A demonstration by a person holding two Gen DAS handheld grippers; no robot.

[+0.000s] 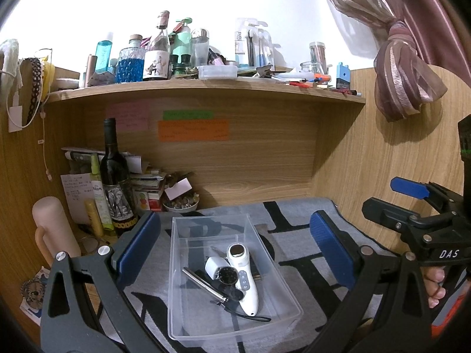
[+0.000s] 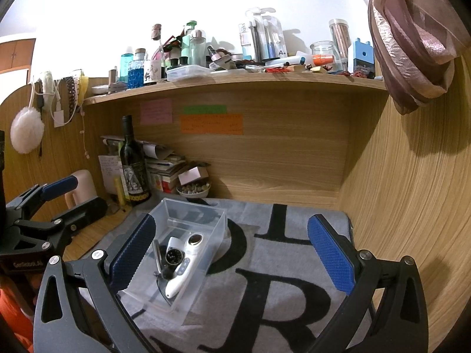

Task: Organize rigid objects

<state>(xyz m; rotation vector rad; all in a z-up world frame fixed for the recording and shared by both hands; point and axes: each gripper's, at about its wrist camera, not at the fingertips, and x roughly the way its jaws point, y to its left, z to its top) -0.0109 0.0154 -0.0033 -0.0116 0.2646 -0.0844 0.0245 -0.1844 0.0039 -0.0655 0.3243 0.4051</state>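
Bin [image 1: 266, 253] of clear rigid plastic, rectangular, thin-walled, resting on grey woven mat [image 1: 297, 235] with big black letters. Inside bin: white glossy handheld device [image 1: 243, 279] with round dark head and grey button strip, lying lengthwise; white charger cube [image 1: 214, 266] touching its left side; round black dial [image 1: 226, 273] between cube and device; slim metal pen [image 1: 203, 284] slanting across bin floor left of device; thin black cord [image 1: 250, 317] curling at near end.

Left gripper [image 1: 235, 261] wide open, empty, ribbed blue rubber pads [image 1: 137, 247] flanking bin on both sides, above it, not touching. Right gripper [image 2: 232, 260] likewise spread wide, holding nothing, textured blue pads [image 2: 331, 257] over mat just right of bin, left pad overlapping bin's near-left wall in view.

Behind bin: dark glass wine bottle [image 1: 113, 176], upright, beside stacked papers [image 1: 147, 179] and small bowl [image 1: 181, 204]. Above bin: wood-grain shelf [image 1: 206, 86] crowded with bottles and jars. Bare fingers [image 1: 435, 285] on right handle.
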